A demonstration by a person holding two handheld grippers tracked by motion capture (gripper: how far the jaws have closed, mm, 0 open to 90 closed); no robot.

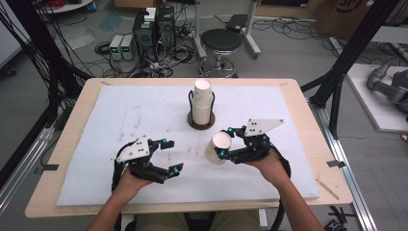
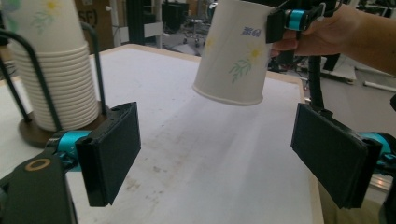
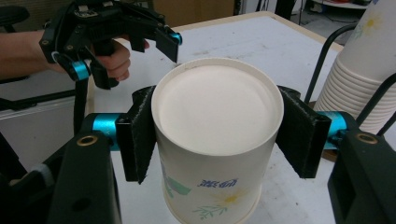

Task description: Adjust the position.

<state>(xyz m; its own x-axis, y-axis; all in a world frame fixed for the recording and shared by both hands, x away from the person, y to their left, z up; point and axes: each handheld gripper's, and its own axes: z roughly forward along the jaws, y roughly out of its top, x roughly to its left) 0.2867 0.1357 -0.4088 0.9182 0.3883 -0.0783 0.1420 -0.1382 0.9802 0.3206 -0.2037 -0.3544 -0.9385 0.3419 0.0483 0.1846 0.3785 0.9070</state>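
Observation:
A white paper cup [image 1: 220, 147] [image 2: 236, 56] [image 3: 217, 112] with a flower print hangs tilted above the white mat, right of the middle. My right gripper [image 1: 225, 143] [image 3: 217, 135] is shut on it, one black pad on each side of its wall. Its flat round end faces the right gripper's camera. To its left, my left gripper [image 1: 172, 155] [image 2: 222, 154] stands open with nothing between its pads, pointing toward the held cup and apart from it. A tall stack of the same cups [image 1: 202, 103] [image 2: 51, 79] stands in a black wire holder behind both grippers.
A white mat [image 1: 144, 115] covers most of the wooden table [image 1: 72, 144]. The holder's round brown base [image 1: 200, 126] sits at the mat's middle back. Beyond the table are a stool [image 1: 220, 43], electronics boxes [image 1: 154, 29] and cables on the floor. Black frame posts stand at both sides.

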